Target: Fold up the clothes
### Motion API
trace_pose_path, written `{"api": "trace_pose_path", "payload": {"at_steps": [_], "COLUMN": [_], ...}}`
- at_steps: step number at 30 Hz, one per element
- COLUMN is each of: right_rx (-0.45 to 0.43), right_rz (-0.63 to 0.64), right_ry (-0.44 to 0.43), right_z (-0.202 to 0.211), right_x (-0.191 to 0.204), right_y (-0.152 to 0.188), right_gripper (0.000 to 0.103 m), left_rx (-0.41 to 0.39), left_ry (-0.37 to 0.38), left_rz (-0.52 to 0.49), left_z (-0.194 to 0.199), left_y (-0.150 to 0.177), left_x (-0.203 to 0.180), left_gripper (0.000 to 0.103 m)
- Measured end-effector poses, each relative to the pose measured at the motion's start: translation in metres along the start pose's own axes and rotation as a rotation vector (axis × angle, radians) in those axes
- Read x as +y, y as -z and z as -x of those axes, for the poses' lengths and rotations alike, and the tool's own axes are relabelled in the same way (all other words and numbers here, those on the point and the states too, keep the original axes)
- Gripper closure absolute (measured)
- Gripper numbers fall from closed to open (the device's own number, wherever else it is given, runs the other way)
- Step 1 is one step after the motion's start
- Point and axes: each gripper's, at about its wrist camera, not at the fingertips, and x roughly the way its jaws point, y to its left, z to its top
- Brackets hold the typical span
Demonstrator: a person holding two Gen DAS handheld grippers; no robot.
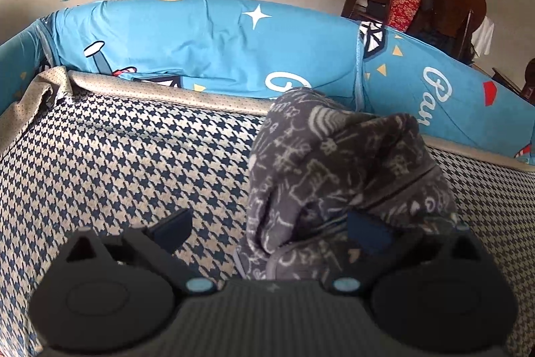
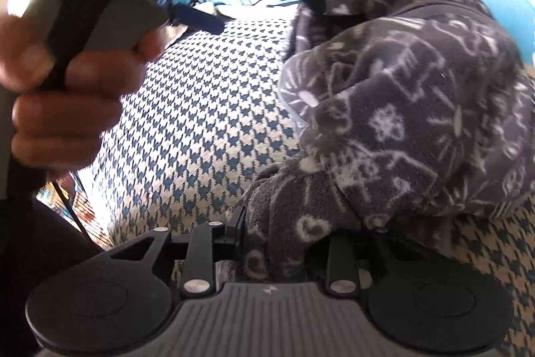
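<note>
1. The left gripper (image 1: 267,230) stands wide open; its left finger (image 1: 172,228) hangs free over the houndstooth cover (image 1: 117,156), while the right finger is tucked into folds of the grey fleece garment (image 1: 337,163).
2. That garment is bunched in a heap on the cover, in front of the blue cartoon-print cushion (image 1: 207,39).
3. The right gripper (image 2: 284,243) is narrowly parted, pinching a low fold of the garment.

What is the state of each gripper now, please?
Left gripper: open, one finger tucked into the grey patterned garment.
Right gripper: closed on the same garment.
</note>
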Motion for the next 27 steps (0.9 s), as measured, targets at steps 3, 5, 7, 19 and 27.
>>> {"api": "trace_pose_path", "payload": {"at_steps": [3, 5, 7, 19, 27], "right_rx": [0.002, -0.002, -0.009, -0.091, -0.14], "right_rz": [0.006, 0.029, 0.043, -0.102, -0.316], "right_ry": [0.002, 0.015, 0.027, 0.268, 0.39], "right_z": [0.005, 0.006, 0.012, 0.059, 0.072], "right_x": [-0.002, 0.002, 0.0, -0.066, -0.114], "right_y": [0.002, 0.005, 0.009, 0.012, 0.004], "right_gripper": [0.066, 0.062, 0.057, 0.043, 0.043], "left_rx": [-0.009, -0.007, -0.005, 0.021, 0.109], "left_ry": [0.039, 0.053, 0.066, 0.092, 0.065], "left_rz": [-0.017, -0.027, -0.037, -0.152, -0.171], "left_z": [0.006, 0.007, 0.008, 0.01, -0.009], "left_y": [0.002, 0.004, 0.005, 0.026, 0.064], "left_x": [-0.012, -0.02, -0.028, -0.071, -0.074], "left_gripper": [0.0, 0.0, 0.0, 0.0, 0.0]}}
